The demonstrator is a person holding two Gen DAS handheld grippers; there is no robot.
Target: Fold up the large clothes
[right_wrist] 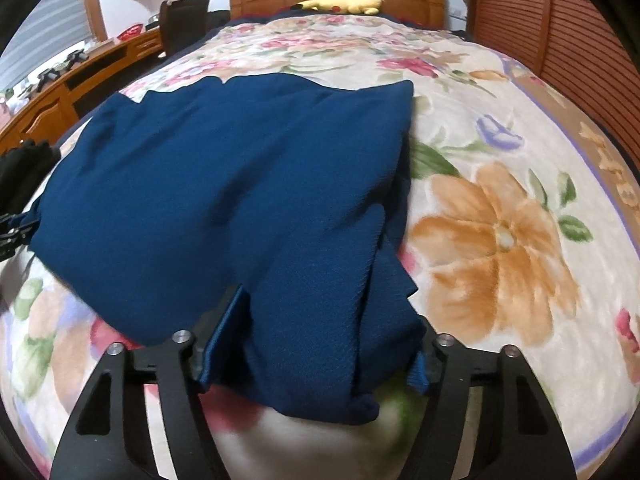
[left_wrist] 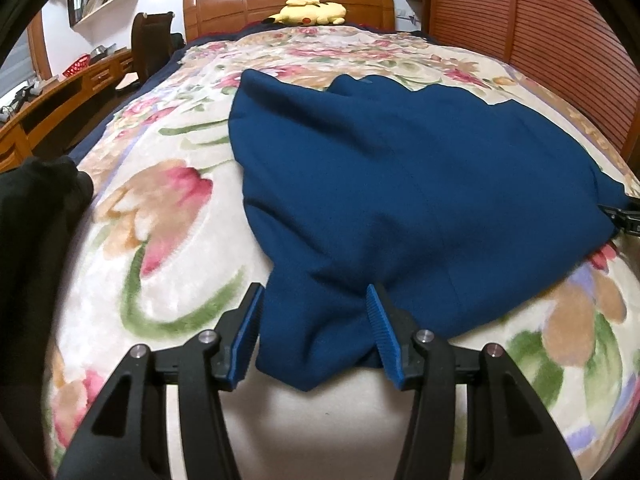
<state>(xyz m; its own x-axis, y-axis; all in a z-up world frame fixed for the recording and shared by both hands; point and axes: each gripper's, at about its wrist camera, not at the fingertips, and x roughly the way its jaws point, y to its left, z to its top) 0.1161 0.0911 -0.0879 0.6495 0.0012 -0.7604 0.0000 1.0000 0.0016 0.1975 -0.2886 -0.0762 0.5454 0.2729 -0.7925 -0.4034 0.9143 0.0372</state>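
Note:
A large dark blue garment lies spread on the flowered bed cover. My left gripper is at its near left corner. A bunched fold of the blue cloth fills the gap between the ribbed blue pads, and both pads press on it. In the right wrist view the same garment reaches to my right gripper. A thick folded strip sits between that gripper's jaws and drapes over the right finger, hiding its pad. Each gripper shows as a black tip at the edge of the other's view.
A yellow plush toy rests by the wooden headboard. A slatted wooden wardrobe runs along the bed's right side. On the left are a desk, a dark chair and some black fabric.

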